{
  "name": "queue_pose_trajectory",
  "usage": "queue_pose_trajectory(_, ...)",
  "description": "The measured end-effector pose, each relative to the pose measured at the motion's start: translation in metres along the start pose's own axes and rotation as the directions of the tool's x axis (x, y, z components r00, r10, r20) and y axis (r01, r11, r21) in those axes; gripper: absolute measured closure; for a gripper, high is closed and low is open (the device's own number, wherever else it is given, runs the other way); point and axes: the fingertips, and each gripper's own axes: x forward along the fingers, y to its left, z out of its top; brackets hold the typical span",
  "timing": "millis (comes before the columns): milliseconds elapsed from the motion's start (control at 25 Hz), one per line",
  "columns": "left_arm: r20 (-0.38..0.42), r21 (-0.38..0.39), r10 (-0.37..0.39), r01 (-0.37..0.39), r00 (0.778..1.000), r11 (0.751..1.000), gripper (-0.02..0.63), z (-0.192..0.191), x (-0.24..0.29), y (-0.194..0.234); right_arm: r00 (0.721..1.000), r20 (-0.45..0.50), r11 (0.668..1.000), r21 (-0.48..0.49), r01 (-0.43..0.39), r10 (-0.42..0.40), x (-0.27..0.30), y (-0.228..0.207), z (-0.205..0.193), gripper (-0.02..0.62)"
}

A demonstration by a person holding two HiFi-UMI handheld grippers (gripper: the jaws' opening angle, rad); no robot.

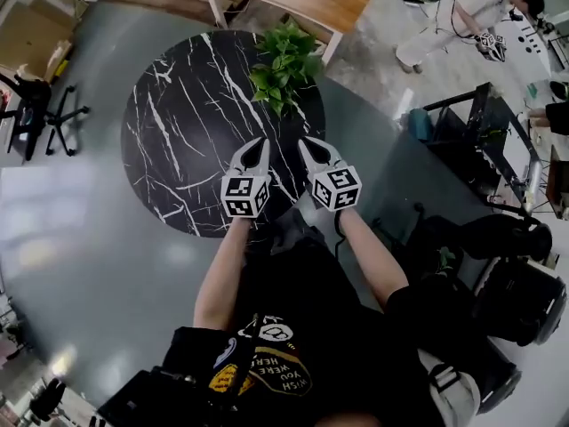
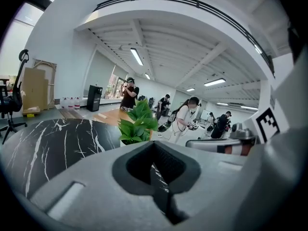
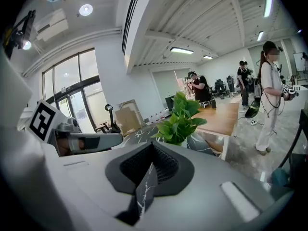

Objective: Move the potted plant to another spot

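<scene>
Potted plant (image 1: 284, 65) leafy green, upright near table (image 1: 178, 132) edge

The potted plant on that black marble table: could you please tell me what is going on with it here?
A person holds a pair of tongs in each hand above the round black marble table. The left tongs and the right tongs are both shut and empty, side by side, pointing at the potted plant, which stands near the table's far edge. Neither touches the plant yet, so it has not been picked up.
</scene>
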Motion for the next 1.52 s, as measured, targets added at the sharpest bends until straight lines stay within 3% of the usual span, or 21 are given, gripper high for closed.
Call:
queue_pose_trajectory(200, -0.057, 0.027, 0.025, -0.023, 0.998, 0.999, 0.603, -0.037, 0.036, 0.038, 0.999, -0.035, 0.994, -0.11, 0.004, -0.008, 0.067, -0.031, -0.033, 0.587)
queue_pose_trajectory(280, -0.074, 0.025, 0.044, -0.043, 0.996, 0.999, 0.601, -0.049, 0.048, 0.056, 0.997, -0.071, 0.989, -0.145, -0.005, -0.006, 0.096, -0.04, -0.056, 0.533)
queue_pose_trajectory(480, -0.093, 0.0, 0.063, -0.063, 0.994, 0.998, 0.602, -0.065, 0.069, 0.091, 0.993, -0.086, 0.975, -0.214, 0.059, -0.078, 0.157, -0.065, -0.097, 0.248)
queue_pose_trajectory(600, -0.083, -0.009, 0.048, -0.049, 0.995, 0.999, 0.601, -0.066, 0.067, 0.102, 0.988, -0.084, 0.971, -0.215, 0.108, -0.129, 0.192, -0.079, -0.104, 0.118)
queue_pose_trajectory(720, -0.067, -0.014, 0.036, -0.037, 0.997, 0.999, 0.601, -0.063, 0.059, 0.112, 0.984, -0.071, 0.966, -0.215, 0.147, -0.165, 0.217, -0.091, -0.098, 0.056)
queue_pose_trajectory(1000, -0.046, -0.047, 0.053, -0.055, 0.998, 0.997, 0.602, -0.061, 0.046, 0.135, 0.968, -0.052, 0.955, -0.185, 0.233, -0.246, 0.242, -0.108, -0.085, 0.031)
queue_pose_trajectory(1200, -0.039, -0.057, 0.042, -0.044, 0.998, 0.997, 0.601, -0.061, 0.048, 0.136, 0.964, -0.05, 0.951, -0.185, 0.248, -0.261, 0.252, -0.11, -0.08, 0.033)
queue_pose_trajectory(1360, -0.04, -0.065, 0.039, -0.041, 0.998, 0.997, 0.602, -0.061, 0.048, 0.135, 0.962, -0.054, 0.947, -0.2, 0.251, -0.267, 0.256, -0.111, -0.078, 0.109)
queue_pose_trajectory(1520, -0.036, -0.068, 0.039, -0.041, 0.999, 0.997, 0.603, -0.059, 0.047, 0.136, 0.962, -0.05, 0.947, -0.198, 0.253, -0.268, 0.255, -0.111, -0.076, 0.112)
